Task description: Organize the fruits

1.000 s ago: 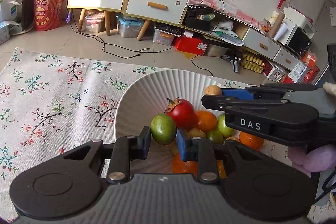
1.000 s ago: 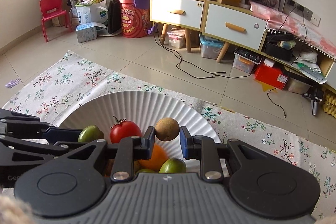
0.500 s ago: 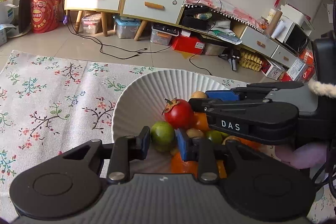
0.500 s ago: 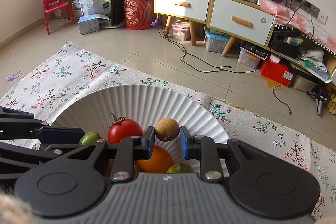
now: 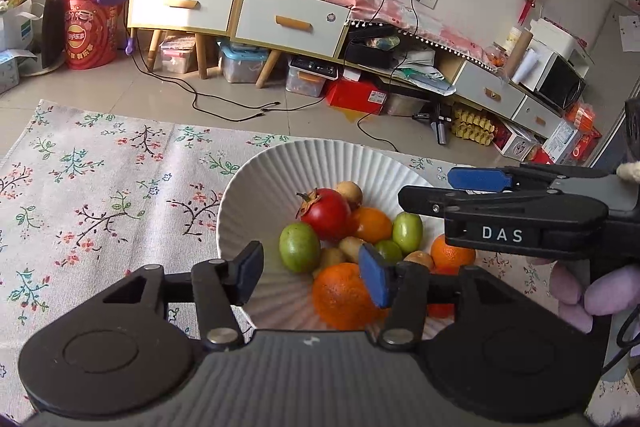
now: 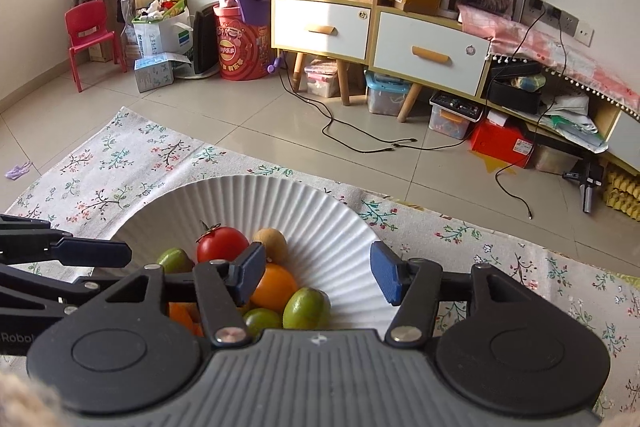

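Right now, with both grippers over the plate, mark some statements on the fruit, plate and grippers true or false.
1. The red tomato lies in the white plate. True.
2. The right gripper pinches the small brown fruit. False: its jaws are opening, and the fruit lies in the plate.
3. The left gripper clamps the green fruit. False: its jaws are opening, with no pad on any fruit.
4. The plate stands on a floral cloth. True.
5. The plate holds only green fruit. False: oranges too.

fruit's all piled in the plate (image 5: 256, 187) sitting on the cloth (image 5: 100, 187), cabinets (image 5: 240, 7) way behind it
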Motion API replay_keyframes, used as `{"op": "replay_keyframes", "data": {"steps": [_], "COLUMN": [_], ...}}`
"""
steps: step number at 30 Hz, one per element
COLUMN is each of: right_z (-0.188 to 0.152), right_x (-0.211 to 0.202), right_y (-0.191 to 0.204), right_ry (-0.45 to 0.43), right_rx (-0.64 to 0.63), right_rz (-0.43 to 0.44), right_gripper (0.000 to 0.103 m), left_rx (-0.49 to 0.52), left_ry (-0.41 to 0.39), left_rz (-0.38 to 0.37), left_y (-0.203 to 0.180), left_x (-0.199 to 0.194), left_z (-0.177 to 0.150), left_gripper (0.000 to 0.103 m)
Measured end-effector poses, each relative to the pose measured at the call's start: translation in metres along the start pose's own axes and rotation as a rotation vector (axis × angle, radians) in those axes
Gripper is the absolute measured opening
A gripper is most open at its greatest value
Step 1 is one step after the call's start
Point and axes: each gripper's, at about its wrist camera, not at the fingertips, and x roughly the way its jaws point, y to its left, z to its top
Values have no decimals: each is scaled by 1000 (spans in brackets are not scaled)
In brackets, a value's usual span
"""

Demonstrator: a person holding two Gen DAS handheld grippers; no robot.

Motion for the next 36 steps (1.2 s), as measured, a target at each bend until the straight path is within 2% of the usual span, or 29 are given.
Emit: {"op": "replay_keyframes", "data": {"steps": [4, 12, 18, 23, 25, 27, 31, 36], "right_z": [-10, -34, -55, -71, -77, -82, -94, -105], "right_x": [-19, -51, -74, -89, -97, -102, -107, -114], "right_y": [-8, -16, -6, 9, 10, 9, 12, 21], "right_ry": [-18, -38, -35, 2, 0, 6, 45, 41], "right_rx": [27, 88, 123, 130, 162, 197, 214, 190], "right_rz": [-8, -20, -33, -63, -90, -124, -186, -212], "right_gripper": [68, 74, 83, 87, 94, 95, 98, 102], "left_rx": [14, 15, 45, 84, 97, 109, 89, 70], "left_ry": [-15, -21, -32, -22, -3, 19, 58, 71], "left_rz": [15, 42, 114, 176, 197, 220, 281, 288], "left_y": [-3, -10, -22, -34, -39, -44, -51, -56], "left_x": [-14, -38, -55, -73, -76, -79, -83, -88], "left_z": [-7, -28, -47, -64, -68, -74, -81, -88], "left_gripper": [72, 92, 103, 103, 103, 103, 103, 103]}}
